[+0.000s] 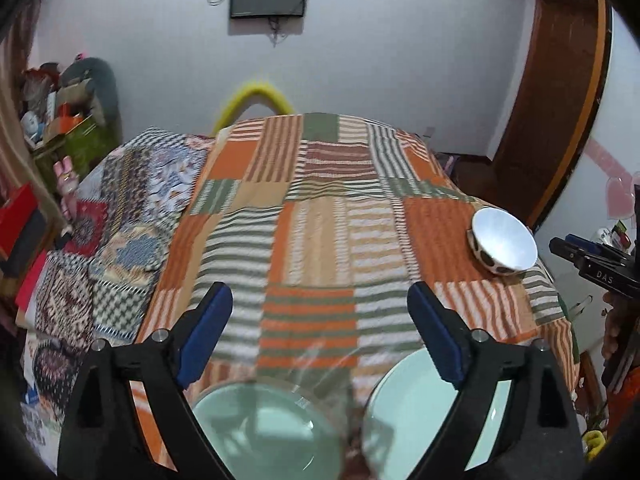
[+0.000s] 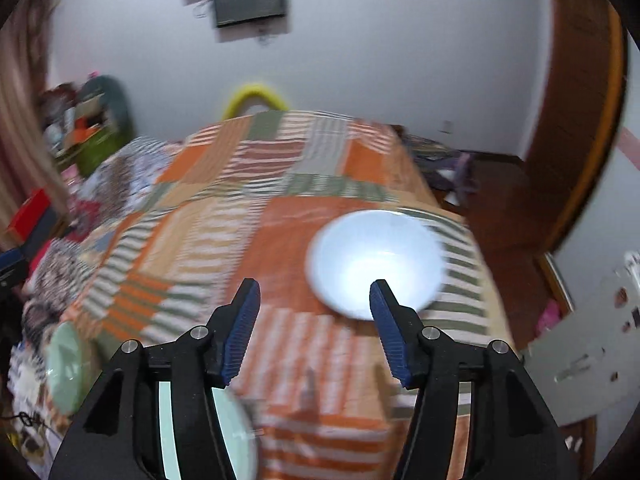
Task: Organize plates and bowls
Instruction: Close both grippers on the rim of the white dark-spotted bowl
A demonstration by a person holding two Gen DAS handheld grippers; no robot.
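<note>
A white bowl (image 1: 503, 242) with dark spots on its outside sits on the striped patchwork bedspread (image 1: 312, 220) near the right edge. Two pale green plates (image 1: 264, 432) (image 1: 412, 412) lie side by side at the near edge, under my left gripper (image 1: 320, 308), which hangs open above them with nothing between its blue pads. In the right wrist view the same bowl (image 2: 376, 258) lies just ahead of my right gripper (image 2: 314, 300), whose jaws stand apart and empty; one plate (image 2: 236, 436) shows below its left finger and another (image 2: 64, 372) at the far left.
The bed's right edge drops to a wooden floor (image 2: 500, 216) beside a brown door frame (image 1: 560, 92). Cluttered shelves and boxes (image 1: 68, 116) stand at the left. A yellow curved object (image 1: 256, 98) rises behind the bed. The right gripper (image 1: 592, 264) shows at the left view's right edge.
</note>
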